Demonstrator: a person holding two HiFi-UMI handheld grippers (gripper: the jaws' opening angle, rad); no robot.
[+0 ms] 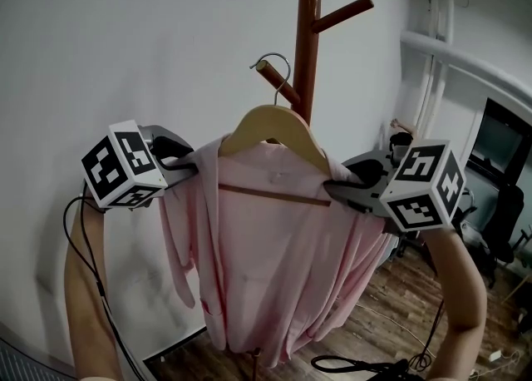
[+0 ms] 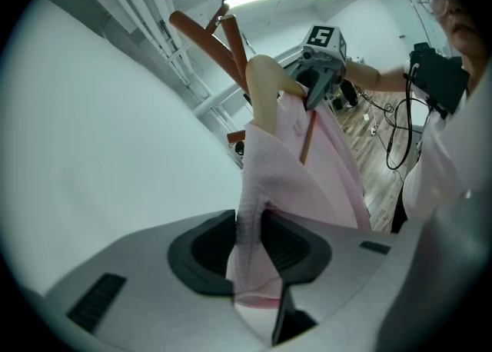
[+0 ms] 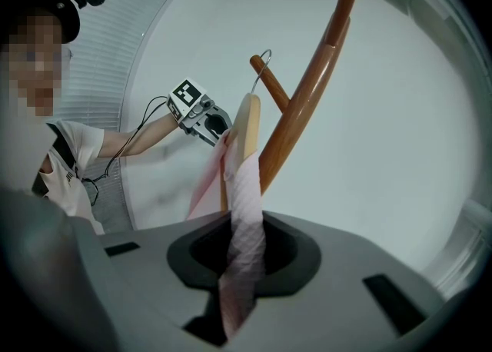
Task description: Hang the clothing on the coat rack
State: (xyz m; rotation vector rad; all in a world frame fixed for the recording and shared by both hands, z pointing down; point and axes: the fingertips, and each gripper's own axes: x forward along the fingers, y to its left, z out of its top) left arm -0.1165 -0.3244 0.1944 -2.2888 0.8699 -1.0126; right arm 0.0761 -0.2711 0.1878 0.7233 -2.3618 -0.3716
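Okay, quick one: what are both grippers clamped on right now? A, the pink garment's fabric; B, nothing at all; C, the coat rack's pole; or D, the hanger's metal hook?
A: the pink garment is pinched between the jaws of the left gripper and of the right gripper, near the two ends of the wooden hanger.

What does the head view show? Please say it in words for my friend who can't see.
A pink garment on a wooden hanger is held up before a brown coat rack. The left gripper and the right gripper each pinch one shoulder in their jaws, and the metal hook is right by a low peg.
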